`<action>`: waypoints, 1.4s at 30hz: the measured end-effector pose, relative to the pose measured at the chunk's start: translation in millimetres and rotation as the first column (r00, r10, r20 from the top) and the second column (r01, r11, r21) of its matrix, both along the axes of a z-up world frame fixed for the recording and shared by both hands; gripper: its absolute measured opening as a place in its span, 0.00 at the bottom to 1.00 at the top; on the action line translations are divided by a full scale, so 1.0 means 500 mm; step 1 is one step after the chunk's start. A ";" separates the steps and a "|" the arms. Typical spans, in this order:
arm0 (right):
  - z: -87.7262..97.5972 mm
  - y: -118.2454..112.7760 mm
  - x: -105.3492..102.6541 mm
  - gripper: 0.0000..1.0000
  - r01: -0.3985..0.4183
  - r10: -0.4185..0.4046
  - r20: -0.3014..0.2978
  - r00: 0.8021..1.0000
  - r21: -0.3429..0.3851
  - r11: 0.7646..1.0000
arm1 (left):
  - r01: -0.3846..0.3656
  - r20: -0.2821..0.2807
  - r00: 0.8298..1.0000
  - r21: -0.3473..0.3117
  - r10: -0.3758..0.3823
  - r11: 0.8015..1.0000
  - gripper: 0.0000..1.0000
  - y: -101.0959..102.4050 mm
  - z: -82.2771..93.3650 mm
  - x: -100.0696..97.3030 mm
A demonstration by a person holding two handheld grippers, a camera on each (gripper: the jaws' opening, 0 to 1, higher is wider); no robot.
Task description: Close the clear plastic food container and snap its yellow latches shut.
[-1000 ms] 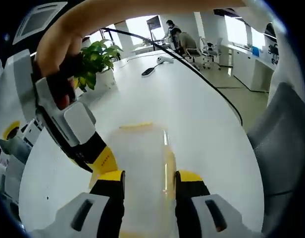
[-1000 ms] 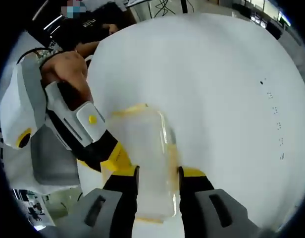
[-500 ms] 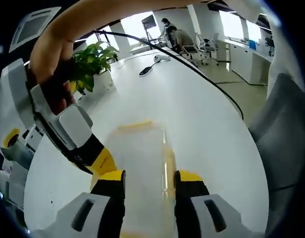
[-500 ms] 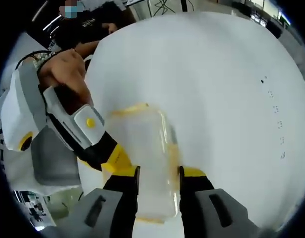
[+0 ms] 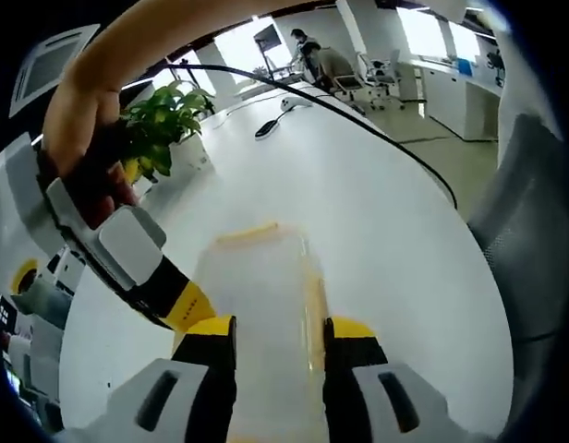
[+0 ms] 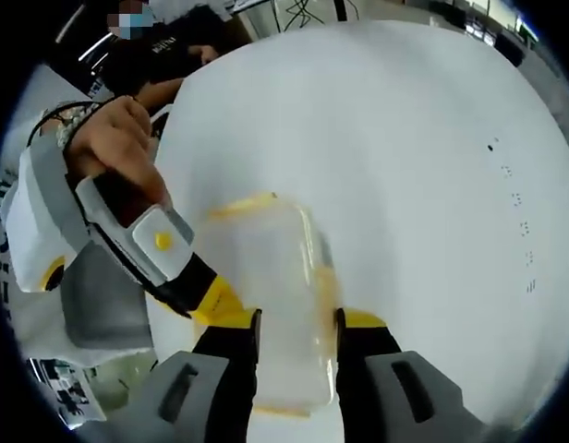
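A white table (image 5: 377,212) runs back toward a bright office, with a potted plant (image 5: 160,129) at its left edge and a dark flat object (image 5: 268,128) lying farther along. A black cable (image 5: 358,125) crosses the tabletop, and office chairs (image 5: 372,69) stand beyond. A grey chair (image 6: 95,309) sits beside the table.

Open office around a long white counter (image 5: 377,212)

In the left gripper view, a leafy potted plant (image 5: 164,129) stands at the counter's edge, a dark cable (image 5: 358,129) runs along its top, and a grey chair (image 5: 534,221) sits beside it. Farther back are bright windows (image 5: 238,41), office chairs (image 5: 381,69) and seated people (image 5: 312,55). In the right gripper view, the counter carries small dark specks (image 6: 511,198).
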State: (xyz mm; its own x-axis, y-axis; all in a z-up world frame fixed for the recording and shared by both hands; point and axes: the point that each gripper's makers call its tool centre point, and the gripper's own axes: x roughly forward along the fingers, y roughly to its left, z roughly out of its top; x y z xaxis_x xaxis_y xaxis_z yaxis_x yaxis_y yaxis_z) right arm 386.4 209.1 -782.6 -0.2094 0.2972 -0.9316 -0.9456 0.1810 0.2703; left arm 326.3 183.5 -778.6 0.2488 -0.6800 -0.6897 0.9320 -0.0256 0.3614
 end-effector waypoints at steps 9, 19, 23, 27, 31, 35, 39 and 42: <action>-0.001 0.000 -0.002 0.30 -0.008 0.008 -0.022 1.000 0.002 1.000 | 0.010 0.010 1.000 -0.015 -0.010 1.000 0.30 -0.001 0.003 0.004; -0.005 0.006 0.006 0.27 -0.013 0.013 -0.062 0.998 0.001 1.000 | 0.015 0.013 1.000 -0.015 -0.015 1.000 0.30 0.003 0.001 0.009; -0.005 0.009 0.004 0.28 -0.019 0.019 -0.050 0.999 0.008 1.000 | 0.015 0.017 1.000 -0.009 -0.015 1.000 0.30 0.003 -0.001 0.009; -0.005 0.011 0.001 0.28 -0.026 0.026 -0.042 0.999 0.009 1.000 | 0.011 0.018 1.000 -0.008 -0.011 1.000 0.30 0.003 0.000 0.010; -0.004 0.012 0.000 0.28 -0.035 0.035 -0.030 0.999 0.011 0.999 | 0.011 0.022 1.000 -0.004 -0.011 1.000 0.31 0.002 0.000 0.009; -0.002 0.011 -0.001 0.28 -0.046 0.047 -0.018 0.999 0.015 0.999 | 0.008 0.015 1.000 -0.007 -0.007 1.000 0.31 0.002 0.001 0.010; 0.002 0.013 0.002 0.28 -0.091 0.091 0.022 0.996 0.010 0.996 | 0.014 0.007 1.000 -0.013 -0.014 1.000 0.32 0.002 0.002 0.009; 0.004 0.013 0.000 0.28 -0.104 0.103 0.042 0.994 0.009 0.995 | 0.017 0.008 1.000 -0.010 -0.017 1.000 0.32 0.002 0.003 0.008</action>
